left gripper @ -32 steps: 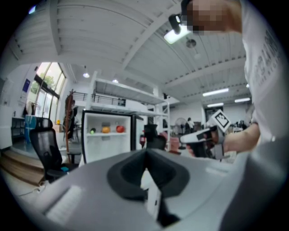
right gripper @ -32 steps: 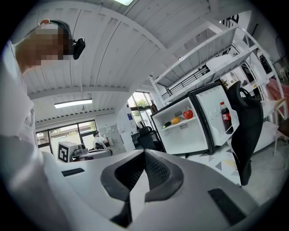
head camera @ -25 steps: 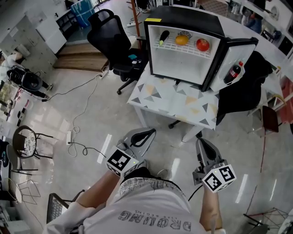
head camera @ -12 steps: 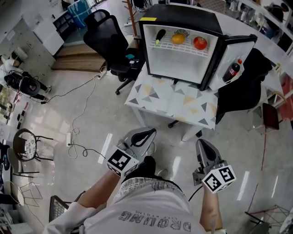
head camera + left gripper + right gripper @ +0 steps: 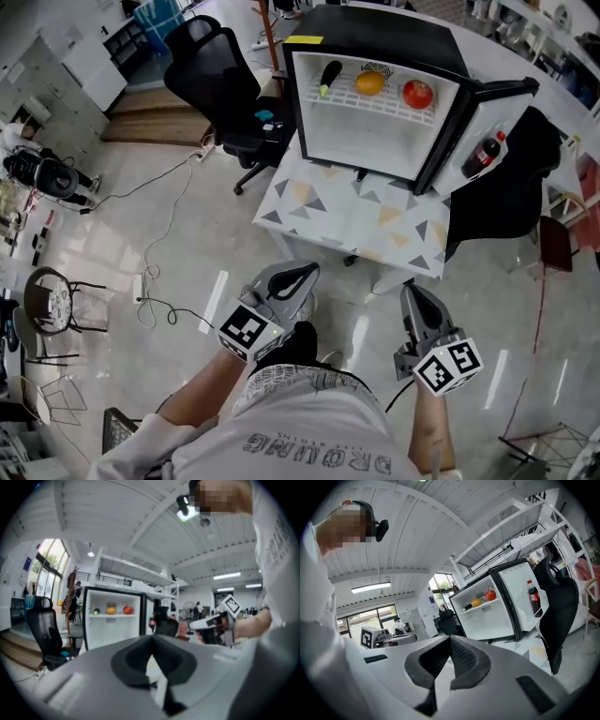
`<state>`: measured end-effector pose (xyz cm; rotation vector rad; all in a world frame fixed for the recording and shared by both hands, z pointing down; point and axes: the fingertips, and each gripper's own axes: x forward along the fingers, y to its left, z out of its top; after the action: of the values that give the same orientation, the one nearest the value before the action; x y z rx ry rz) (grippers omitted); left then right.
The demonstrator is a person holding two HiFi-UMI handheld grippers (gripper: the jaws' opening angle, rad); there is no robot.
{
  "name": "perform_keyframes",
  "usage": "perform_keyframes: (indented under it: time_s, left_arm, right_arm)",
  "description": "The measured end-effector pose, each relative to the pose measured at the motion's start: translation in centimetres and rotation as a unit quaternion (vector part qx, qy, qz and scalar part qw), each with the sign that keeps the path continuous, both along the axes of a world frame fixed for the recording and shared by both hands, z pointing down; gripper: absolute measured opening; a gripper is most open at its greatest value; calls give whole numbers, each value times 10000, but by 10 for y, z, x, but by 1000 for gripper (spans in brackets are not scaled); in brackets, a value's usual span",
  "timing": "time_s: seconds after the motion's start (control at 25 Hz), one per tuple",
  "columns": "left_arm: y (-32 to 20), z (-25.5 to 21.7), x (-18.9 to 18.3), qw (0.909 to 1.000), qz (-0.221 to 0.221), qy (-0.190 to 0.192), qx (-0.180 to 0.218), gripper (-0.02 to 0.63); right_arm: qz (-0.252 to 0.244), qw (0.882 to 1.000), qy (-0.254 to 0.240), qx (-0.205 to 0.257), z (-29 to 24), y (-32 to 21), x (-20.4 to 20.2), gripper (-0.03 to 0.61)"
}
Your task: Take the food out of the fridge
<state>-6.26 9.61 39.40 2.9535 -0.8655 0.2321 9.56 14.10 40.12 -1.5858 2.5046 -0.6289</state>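
Note:
A black mini fridge (image 5: 441, 56) stands open on a low patterned table (image 5: 356, 216). On its upper shelf lie a dark eggplant (image 5: 329, 75), an orange (image 5: 370, 83) and a red tomato (image 5: 417, 94). A cola bottle (image 5: 484, 156) sits in the open door (image 5: 497, 117). My left gripper (image 5: 302, 274) and right gripper (image 5: 412, 295) are both shut and empty, held low in front of the person, well short of the table. The fridge (image 5: 112, 620) with its food shows far ahead in the left gripper view, and the tomato (image 5: 490, 595) shows in the right gripper view.
A black office chair (image 5: 230, 89) stands left of the fridge. A dark chair (image 5: 506, 197) draped in black sits behind the open door at right. Cables and a power strip (image 5: 142, 281) lie on the shiny floor at left.
The view has shifted slightly closer to the fridge and table. Both grippers keep the same pose and stay shut.

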Motion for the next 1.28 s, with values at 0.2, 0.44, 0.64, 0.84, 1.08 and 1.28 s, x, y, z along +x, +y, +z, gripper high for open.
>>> perform_keyframes:
  time_s: [0.2,0.44,0.64,0.84,1.08,1.28]
  left_arm:
    - [-31,2,1,10000,24,21,-26,6]
    - [-66,3,1,10000,66,29,-68,6]
    - [-97,6,0,9999,93,55,-107,6]
    - [-126,7,-2,9998,141,68,-121,6]
    - [-160,6,-6,9996,240,81,-132,6]
    - [-188,5,-11,9992,357,94,-144,6]
  right_arm:
    - [8,10000,0,-32,2,-32,-2,-12]
    - [70,9999,13,-74,2,-66,-1,-12]
    - [109,9999,12,-118,5,-94,-3,-12]
    - [149,9998,26,-137,6,-121,-6,-12]
    - [225,9996,31,-192,6,-154,-14,-12]
    - [313,9993,70,-198,1,-181,-21,-12]
